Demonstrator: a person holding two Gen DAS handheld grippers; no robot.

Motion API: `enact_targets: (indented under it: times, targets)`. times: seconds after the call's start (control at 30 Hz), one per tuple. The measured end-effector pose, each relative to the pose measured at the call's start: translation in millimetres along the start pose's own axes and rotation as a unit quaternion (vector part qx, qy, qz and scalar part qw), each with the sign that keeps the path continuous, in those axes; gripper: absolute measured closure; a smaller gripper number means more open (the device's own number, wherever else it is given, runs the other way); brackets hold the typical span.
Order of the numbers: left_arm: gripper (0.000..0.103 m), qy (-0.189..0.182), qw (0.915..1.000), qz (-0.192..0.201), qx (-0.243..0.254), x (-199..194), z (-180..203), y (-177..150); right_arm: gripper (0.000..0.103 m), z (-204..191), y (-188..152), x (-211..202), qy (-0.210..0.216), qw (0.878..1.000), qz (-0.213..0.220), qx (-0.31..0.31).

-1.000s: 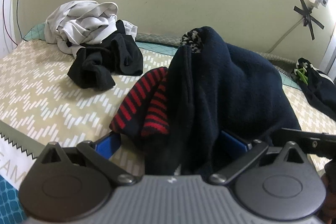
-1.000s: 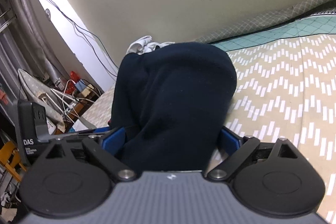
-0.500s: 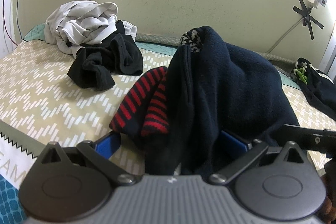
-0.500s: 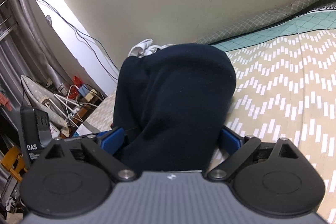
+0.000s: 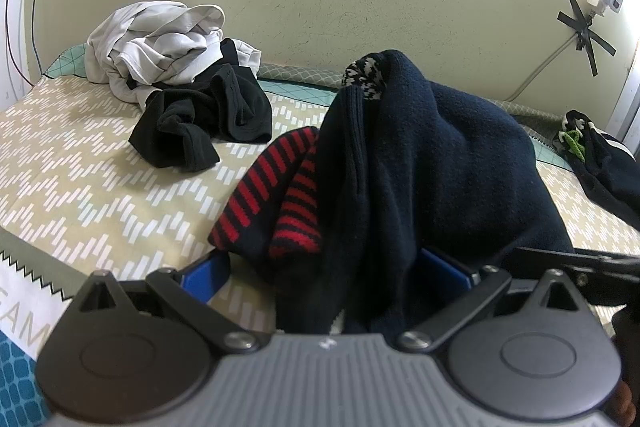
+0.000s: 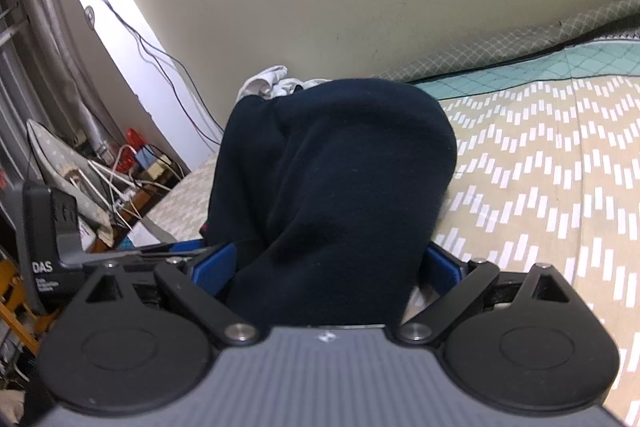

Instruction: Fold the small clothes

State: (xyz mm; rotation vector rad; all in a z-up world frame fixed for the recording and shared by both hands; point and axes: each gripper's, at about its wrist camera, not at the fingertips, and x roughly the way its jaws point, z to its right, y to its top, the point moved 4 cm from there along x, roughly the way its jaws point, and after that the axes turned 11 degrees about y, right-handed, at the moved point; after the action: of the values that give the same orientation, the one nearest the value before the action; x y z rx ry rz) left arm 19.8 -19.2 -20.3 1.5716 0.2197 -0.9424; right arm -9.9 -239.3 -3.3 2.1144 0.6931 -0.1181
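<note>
A navy knit garment (image 5: 432, 163) with red-and-navy striped cuffs (image 5: 276, 203) is bunched between the blue fingers of my left gripper (image 5: 324, 275), which stand wide apart with the cloth draped over and between them. The same navy garment (image 6: 336, 179) fills the gap of my right gripper (image 6: 324, 267) and hides its fingertips. Both grippers hold it just above the patterned bed (image 5: 80, 163). Whether either gripper pinches the cloth is hidden.
A pile of white clothes (image 5: 156, 39) and a black garment (image 5: 200, 119) lie at the far left of the bed by the wall. Another dark garment with green laces (image 5: 600, 163) lies at the right. The bed's edge, cables and clutter (image 6: 120, 179) show left of the right gripper.
The right gripper has tilted and shifted slightly, so the bed and wall sit a little differently in its view. The left view is nearly unchanged.
</note>
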Motion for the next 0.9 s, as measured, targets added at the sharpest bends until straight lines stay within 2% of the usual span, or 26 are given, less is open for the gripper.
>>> enact_targets:
  times: [0.17,0.9]
  targets:
    - [0.000,-0.001,1.0000,-0.001,-0.001,0.1,-0.3,-0.3,0.012,-3.4,0.2,5.2,-0.019,1.000,0.008,0.002]
    - [0.000,-0.001,1.0000,0.000,-0.002,-1.0,-0.2,-0.2,0.012,-3.3,-0.3,3.7,-0.016,1.000,0.006,0.004]
